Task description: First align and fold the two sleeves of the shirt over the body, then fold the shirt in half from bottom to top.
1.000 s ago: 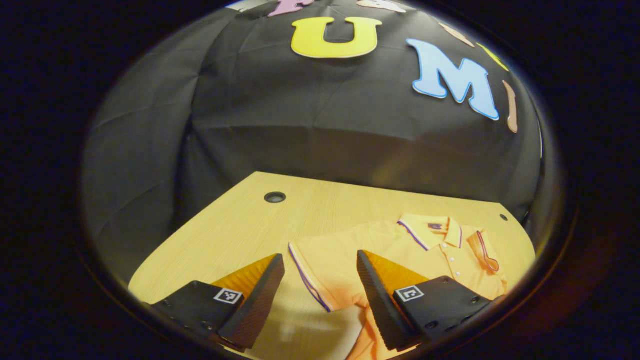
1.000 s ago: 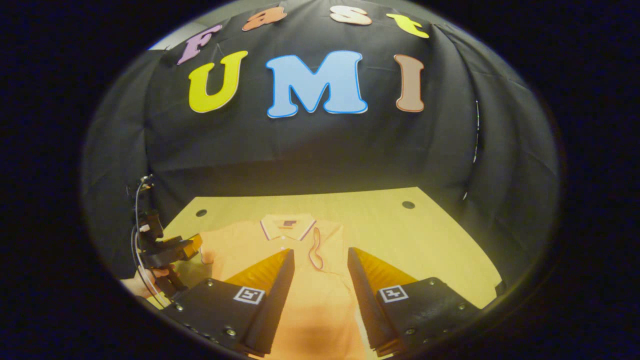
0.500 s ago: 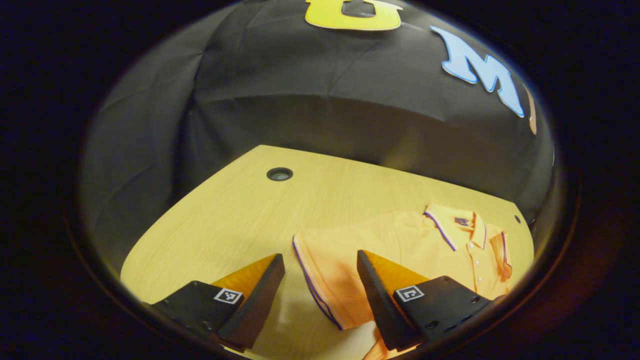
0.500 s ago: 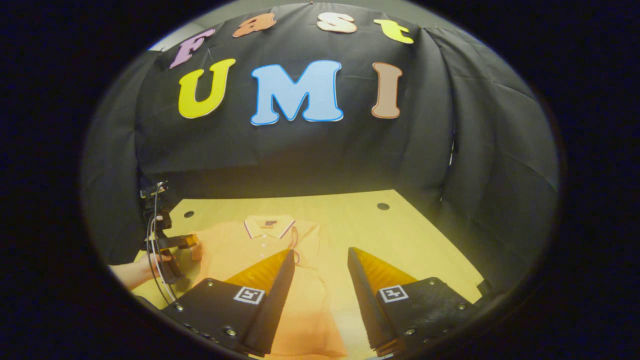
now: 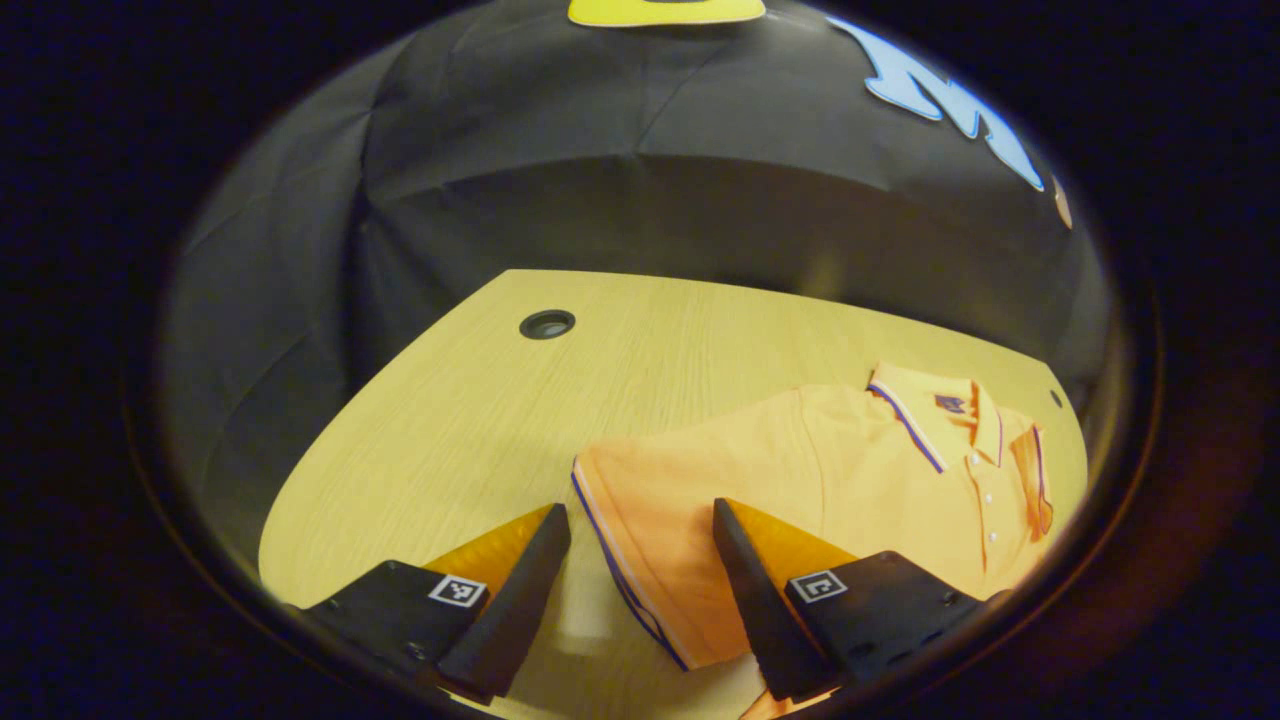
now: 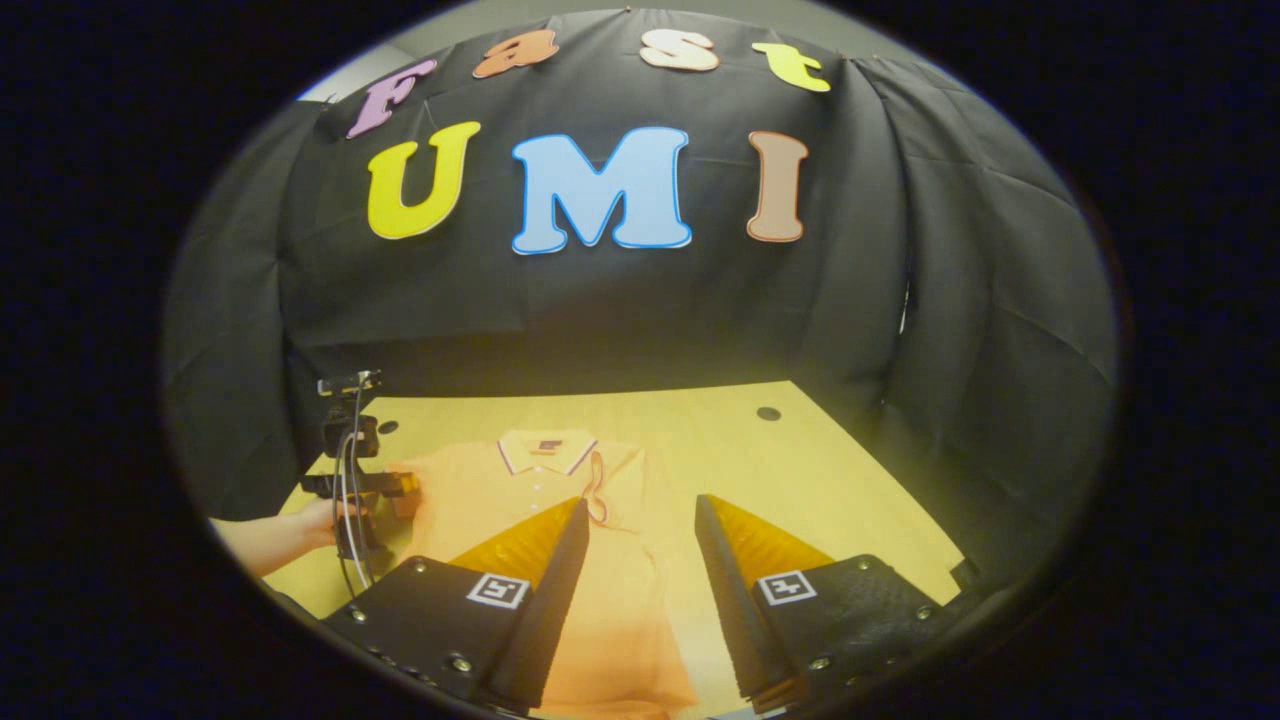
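One shirt (image 5: 850,470) lies flat on one counter (image 5: 480,420), an orange short-sleeved polo of soft knit cloth. Its collar (image 5: 925,410) stands folded at the far end, edged with thin dark and white stripes, and the same striping runs along the cuff of the left sleeve (image 5: 640,540). Three small white buttons run down the placket below the collar. The right sleeve (image 6: 598,490) is folded inward onto the chest, its striped cuff making a narrow loop just beside the collar. The left sleeve is spread out to the side, flat on the wood.

The counter is pale wood with a fine straight grain and a rounded corner. Two round holes show in its far part, one on the left (image 5: 547,323) and one on the right (image 6: 768,413).

Two grippers are in play. The left gripper (image 5: 640,545) has its wedge-shaped fingers spread apart over the left sleeve's cuff, holding nothing. In the right gripper view a hand (image 6: 318,520) holds it at the shirt's left edge. The right gripper (image 6: 640,540) is spread wide above the shirt's body, pinching nothing; its inner faces are ribbed.
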Tool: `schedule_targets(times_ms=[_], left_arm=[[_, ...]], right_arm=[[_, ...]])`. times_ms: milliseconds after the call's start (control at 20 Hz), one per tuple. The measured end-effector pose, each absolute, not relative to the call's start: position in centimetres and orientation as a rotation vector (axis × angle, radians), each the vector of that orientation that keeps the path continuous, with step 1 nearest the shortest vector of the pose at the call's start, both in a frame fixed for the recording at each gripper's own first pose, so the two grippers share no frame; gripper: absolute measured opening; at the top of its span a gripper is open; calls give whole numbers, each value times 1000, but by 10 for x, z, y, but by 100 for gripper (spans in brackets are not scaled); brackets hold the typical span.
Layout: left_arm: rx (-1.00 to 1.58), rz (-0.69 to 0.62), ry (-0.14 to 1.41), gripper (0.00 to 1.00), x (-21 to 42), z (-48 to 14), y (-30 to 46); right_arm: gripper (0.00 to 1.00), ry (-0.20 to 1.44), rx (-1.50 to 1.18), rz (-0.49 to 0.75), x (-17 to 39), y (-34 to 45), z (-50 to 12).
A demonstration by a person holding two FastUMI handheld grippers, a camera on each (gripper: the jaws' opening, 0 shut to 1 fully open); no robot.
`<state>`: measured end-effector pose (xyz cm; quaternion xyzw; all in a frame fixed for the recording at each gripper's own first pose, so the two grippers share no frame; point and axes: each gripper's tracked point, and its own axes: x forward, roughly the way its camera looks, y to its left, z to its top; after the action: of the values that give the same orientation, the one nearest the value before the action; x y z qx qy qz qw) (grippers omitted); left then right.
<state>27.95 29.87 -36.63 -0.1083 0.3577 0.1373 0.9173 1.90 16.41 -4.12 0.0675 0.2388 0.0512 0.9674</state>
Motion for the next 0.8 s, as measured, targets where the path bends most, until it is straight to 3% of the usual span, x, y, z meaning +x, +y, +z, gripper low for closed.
schedule_targets(times_ms=[200, 350, 450, 500, 800], left_arm=[[-202, 231, 740, 60, 287, -368, 281], [-180, 234, 740, 19, 292, -366, 279], [-175, 243, 731, 19, 293, -367, 280], [-179, 254, 728, 11, 293, -366, 279], [-166, 265, 651, 11, 298, -339, 273]], right_arm=[[69, 507, 143, 130, 21, 166, -49], [69, 517, 148, 138, 20, 164, -52], [69, 516, 148, 134, 19, 159, -52], [69, 516, 145, 129, 20, 156, -53], [69, 527, 150, 110, 20, 143, -60]])
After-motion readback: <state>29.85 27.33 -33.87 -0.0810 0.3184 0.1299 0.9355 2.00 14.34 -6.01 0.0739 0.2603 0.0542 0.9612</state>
